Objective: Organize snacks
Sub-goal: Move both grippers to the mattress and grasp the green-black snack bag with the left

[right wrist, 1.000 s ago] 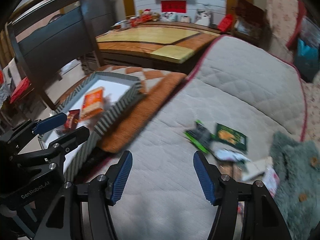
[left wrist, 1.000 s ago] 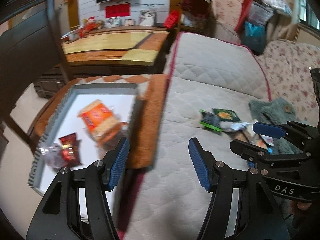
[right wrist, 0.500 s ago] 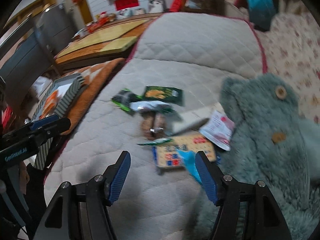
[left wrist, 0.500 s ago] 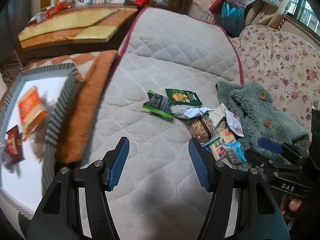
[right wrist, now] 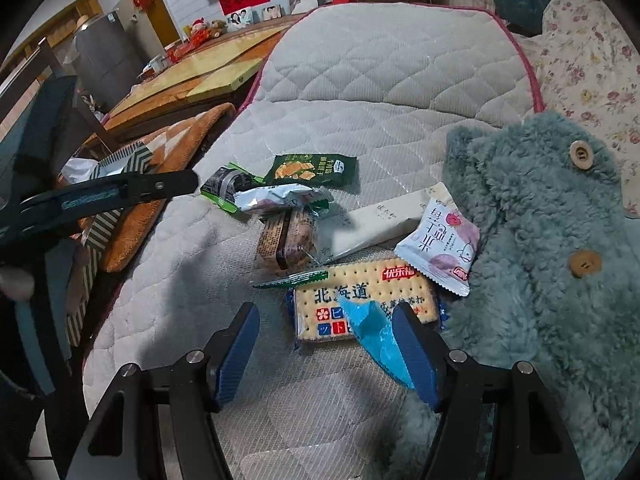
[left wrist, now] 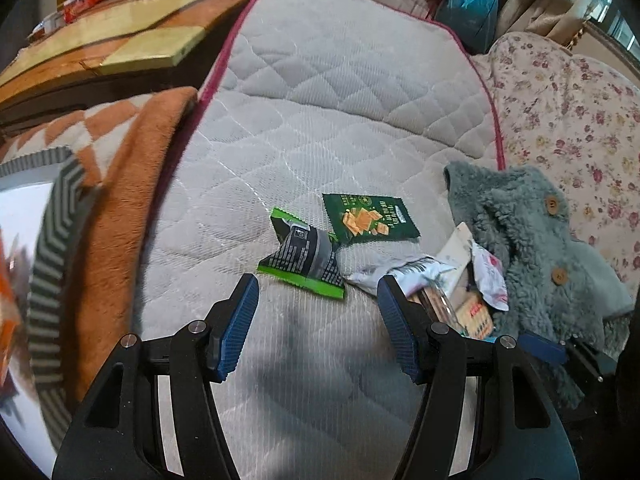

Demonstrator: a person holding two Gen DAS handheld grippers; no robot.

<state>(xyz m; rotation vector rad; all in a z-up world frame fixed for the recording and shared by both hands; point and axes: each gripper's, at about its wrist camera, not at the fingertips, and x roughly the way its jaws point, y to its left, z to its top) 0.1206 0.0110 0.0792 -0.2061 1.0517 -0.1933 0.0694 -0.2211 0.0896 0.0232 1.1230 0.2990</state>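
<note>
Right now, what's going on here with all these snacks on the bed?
A person is sorting snacks with a gripper in each hand. Both hang over a loose pile of packets on the quilted bed, next to a fluffy teal jacket. The left gripper is open and empty near a green-edged packet. The right gripper is open, its jaws just widening above a cracker pack, gripping nothing yet. A striped box sits off to the left.

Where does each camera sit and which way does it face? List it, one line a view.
Left wrist: on the left claw, angled down at the quilted mattress and green cracker packet; right claw at the right edge.
Right wrist: on the right claw, angled down over the biscuit pack; left claw at left.
Shared: packet, mattress, teal fleece.
</note>
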